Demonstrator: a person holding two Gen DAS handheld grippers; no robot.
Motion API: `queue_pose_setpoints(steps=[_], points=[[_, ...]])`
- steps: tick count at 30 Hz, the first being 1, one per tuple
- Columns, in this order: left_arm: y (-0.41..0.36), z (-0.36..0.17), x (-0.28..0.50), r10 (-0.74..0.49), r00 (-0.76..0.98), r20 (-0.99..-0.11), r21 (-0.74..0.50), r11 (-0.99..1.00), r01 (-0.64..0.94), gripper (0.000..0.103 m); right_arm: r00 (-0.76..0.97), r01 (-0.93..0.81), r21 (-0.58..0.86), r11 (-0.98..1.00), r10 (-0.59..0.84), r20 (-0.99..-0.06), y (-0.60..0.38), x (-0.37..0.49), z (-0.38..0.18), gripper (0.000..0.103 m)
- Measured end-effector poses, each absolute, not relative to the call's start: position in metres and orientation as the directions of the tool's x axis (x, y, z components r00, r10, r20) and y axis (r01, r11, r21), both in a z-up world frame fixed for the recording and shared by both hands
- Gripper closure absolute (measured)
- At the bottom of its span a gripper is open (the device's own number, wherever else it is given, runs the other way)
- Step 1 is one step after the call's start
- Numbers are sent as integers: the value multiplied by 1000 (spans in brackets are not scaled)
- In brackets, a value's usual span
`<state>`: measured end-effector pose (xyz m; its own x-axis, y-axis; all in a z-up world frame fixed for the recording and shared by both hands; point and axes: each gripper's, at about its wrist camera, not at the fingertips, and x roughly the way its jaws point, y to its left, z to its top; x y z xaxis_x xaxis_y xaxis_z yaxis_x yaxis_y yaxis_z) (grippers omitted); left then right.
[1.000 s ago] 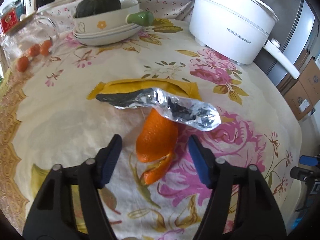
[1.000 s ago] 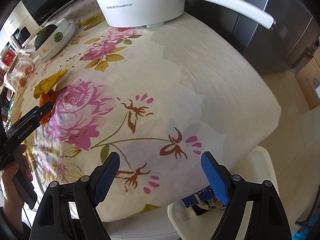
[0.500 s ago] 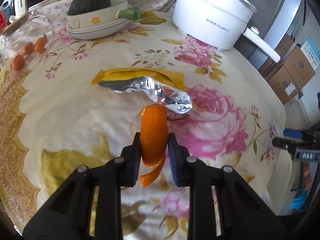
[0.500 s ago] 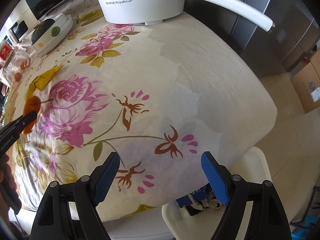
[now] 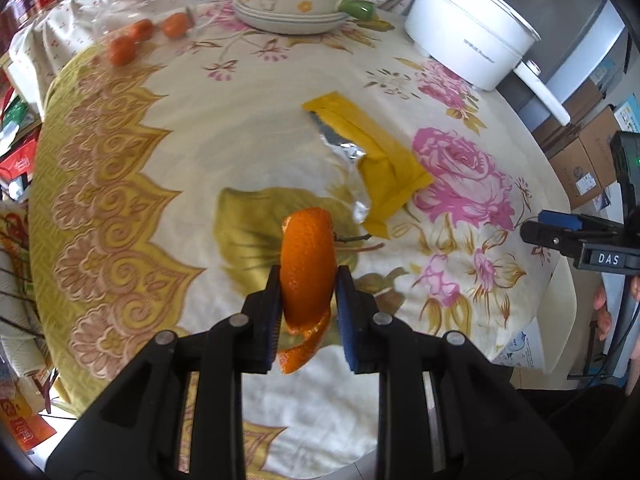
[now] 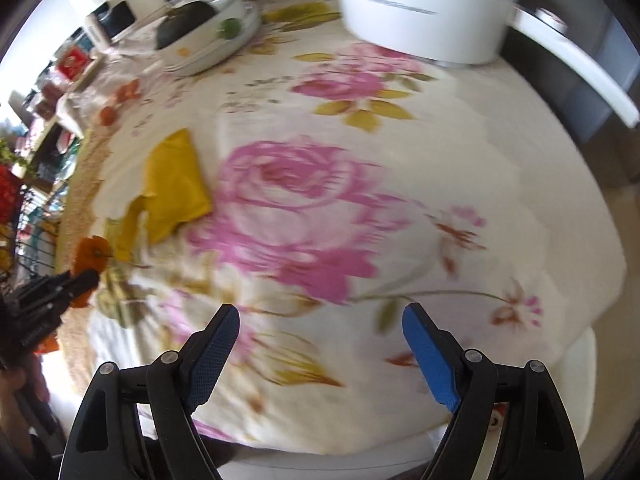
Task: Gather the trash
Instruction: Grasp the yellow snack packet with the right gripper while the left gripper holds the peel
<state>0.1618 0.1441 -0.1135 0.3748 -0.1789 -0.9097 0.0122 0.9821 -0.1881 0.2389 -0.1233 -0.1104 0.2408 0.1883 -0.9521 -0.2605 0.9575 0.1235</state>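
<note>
Lifted since before, curled dimpled orange peel (image 5: 306, 264) sits pinched in left tool (image 5: 307, 300).

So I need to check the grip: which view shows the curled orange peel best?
The left wrist view: the curled orange peel sits sharp and central, pinched in the left gripper. The right wrist view shows it only small and blurred at the left edge.

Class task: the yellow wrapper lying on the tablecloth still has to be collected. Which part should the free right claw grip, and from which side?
Grip the raised, crumpled end of the yellow wrapper near the orange peel, where the silver lining curls up. Come from above with the open right claw, jaws across its narrow width. Elsewhere it probably lies too flat on the tablecloth to pinch.
</note>
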Motion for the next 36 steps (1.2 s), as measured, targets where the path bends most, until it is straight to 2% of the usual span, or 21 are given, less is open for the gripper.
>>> queue_pose_setpoints(steps=[7, 12, 16, 22, 23, 25, 36], points=[[182, -100, 146, -156, 420, -894, -207, 975, -80, 76, 235, -340, 171, 925, 260, -937, -44, 265, -120, 17], [194, -90, 141, -197, 453, -870, -270, 957, -103, 76, 256, -397, 127, 909, 243, -936, -6, 277, -133, 17], [198, -88, 144, -225, 459, -859, -306, 945, -111, 76, 272, -434, 27, 900, 159, -949, 14, 282, -146, 17], [199, -87, 144, -236, 463, -855, -323, 939, -118, 76, 278, -454, -10, 891, 132, -952, 26, 280, -164, 16], [199, -86, 144, -236, 464, -854, -324, 938, -120, 76, 295, -465, -32, 885, 120, -948, 29, 277, -164, 17], [199, -85, 143, -235, 468, -852, -326, 937, -123, 76, 306, -480, -28, 877, 137, -942, 31, 273, -162, 27], [179, -78, 140, -261, 472, -842, -335, 939, -79, 76, 340, -507, -57, 860, 138, -930, 6, 245, -138, 31]])
